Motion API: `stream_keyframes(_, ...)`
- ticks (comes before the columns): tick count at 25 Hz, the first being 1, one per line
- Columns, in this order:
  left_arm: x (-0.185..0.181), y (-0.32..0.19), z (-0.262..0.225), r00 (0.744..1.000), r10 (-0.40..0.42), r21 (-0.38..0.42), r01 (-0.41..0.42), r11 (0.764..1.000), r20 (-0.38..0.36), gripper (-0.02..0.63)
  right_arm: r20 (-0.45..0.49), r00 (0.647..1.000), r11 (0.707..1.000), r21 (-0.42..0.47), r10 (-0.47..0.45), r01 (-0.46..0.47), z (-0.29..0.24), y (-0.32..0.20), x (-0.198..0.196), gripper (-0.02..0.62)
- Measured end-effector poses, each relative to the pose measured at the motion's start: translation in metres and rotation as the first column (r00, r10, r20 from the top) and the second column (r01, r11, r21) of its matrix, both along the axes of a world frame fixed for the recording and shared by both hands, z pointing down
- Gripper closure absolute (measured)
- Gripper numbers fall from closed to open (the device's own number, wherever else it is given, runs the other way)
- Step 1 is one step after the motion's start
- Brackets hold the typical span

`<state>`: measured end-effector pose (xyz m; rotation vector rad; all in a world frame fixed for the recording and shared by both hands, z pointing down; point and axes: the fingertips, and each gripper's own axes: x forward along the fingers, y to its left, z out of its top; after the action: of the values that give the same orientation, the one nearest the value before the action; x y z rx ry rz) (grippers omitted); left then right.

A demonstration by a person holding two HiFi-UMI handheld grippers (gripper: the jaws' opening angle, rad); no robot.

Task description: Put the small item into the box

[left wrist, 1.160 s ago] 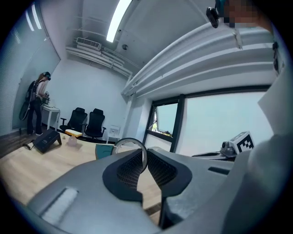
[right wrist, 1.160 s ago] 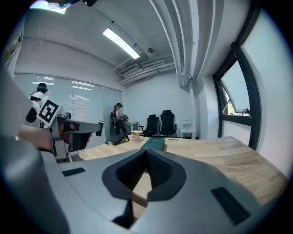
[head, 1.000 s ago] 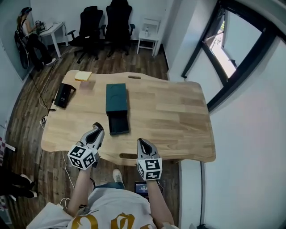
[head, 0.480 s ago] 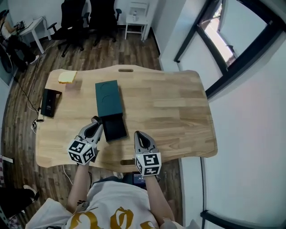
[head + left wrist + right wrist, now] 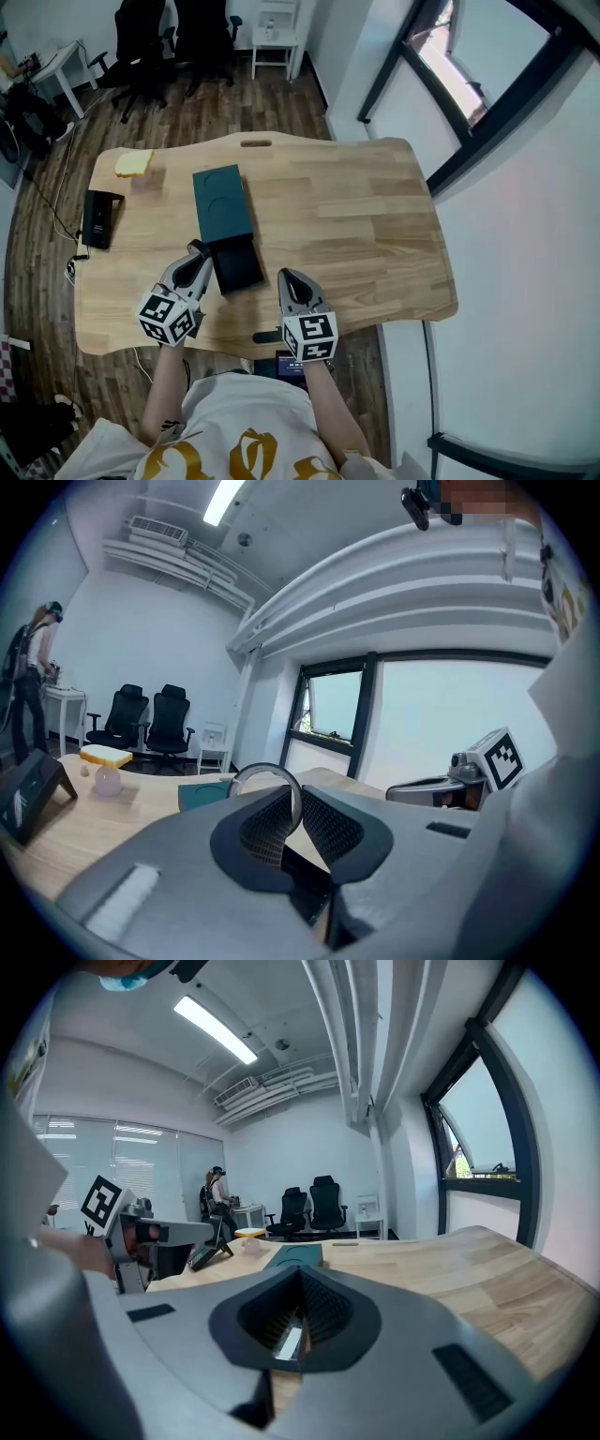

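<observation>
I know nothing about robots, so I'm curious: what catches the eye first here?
On the wooden table lies a dark green box, its drawer pulled out toward the person. Just beside that drawer, the left gripper pinches a thin ring; the right gripper, shut and empty, hovers at the table's near edge.

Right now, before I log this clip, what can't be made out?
Inside the drawer: head view, too dark and small; left gripper view, jaws block it.
The ring: head view, hidden by the left gripper.
The pale round thing by the yellow block: too small to identify.
</observation>
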<state>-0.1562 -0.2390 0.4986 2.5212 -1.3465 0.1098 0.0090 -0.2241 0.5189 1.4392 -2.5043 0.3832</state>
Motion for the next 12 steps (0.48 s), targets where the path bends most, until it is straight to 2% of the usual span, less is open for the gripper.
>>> stream_keyframes(6, -0.005, -0.006, -0.004, 1.000, -0.021, 0.003, 0.021, 1.000, -0.004, 0.571, -0.002, 0.999, 0.998, 0.036, -0.047, 0.047, -0.007, -0.004, -0.009, 0.591)
stream_keyframes(9, 0.000, -0.007, 0.005, 1.000, -0.007, -0.008, 0.007, 1.000, 0.009, 0.571, -0.005, 0.999, 0.997, 0.064, -0.037, 0.037, -0.006, -0.008, -0.003, 0.591)
stream_keyframes(12, 0.003, -0.006, 0.016, 1.000, 0.010, -0.035, -0.009, 0.999, 0.029, 0.571, -0.017, 0.999, 0.998, 0.048, -0.033, 0.034, 0.001, -0.011, 0.000, 0.591)
